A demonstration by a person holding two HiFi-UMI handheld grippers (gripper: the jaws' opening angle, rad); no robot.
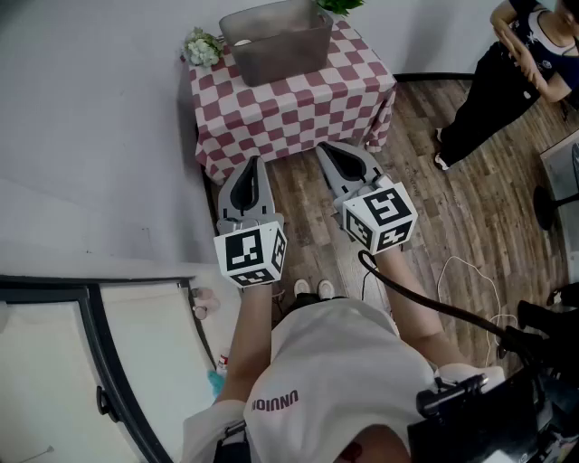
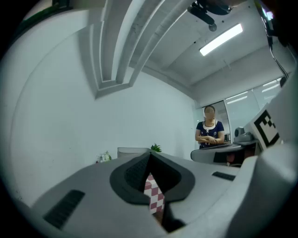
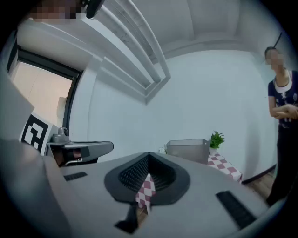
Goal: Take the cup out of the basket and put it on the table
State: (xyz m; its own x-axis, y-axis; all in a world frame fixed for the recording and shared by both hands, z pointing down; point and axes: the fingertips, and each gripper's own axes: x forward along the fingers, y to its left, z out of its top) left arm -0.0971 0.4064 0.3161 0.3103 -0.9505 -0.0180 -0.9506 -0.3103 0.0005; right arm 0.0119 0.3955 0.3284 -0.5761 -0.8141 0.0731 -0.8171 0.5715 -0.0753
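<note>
— How were the two tools held?
— The left tool (image 1: 256,161) was level, its jaws brought together at the tips with nothing between them. The right tool (image 1: 323,146) was just beside it on the right, also level, its jaws likewise pressed together and empty. Both pointed at the tabletop (image 1: 357,68) from its near side and touched nothing.

— And the cup?
— I couldn't make out the cup itself. The grey basket (image 1: 276,56) stood toward the far side of the tabletop, on a red-and-white checked cloth (image 1: 289,118). Its walls hid most of the inside, and neither tool's view looked over the rim.

— Anything else around it?
— Small flowers (image 1: 203,45) sat just left of the basket, by the wall (image 1: 90,108). A green plant (image 1: 340,4) stood just behind its right corner. A person (image 1: 507,81) stood on the wooden floor (image 1: 470,217), well to the right of the tabletop, arms held in front
</note>
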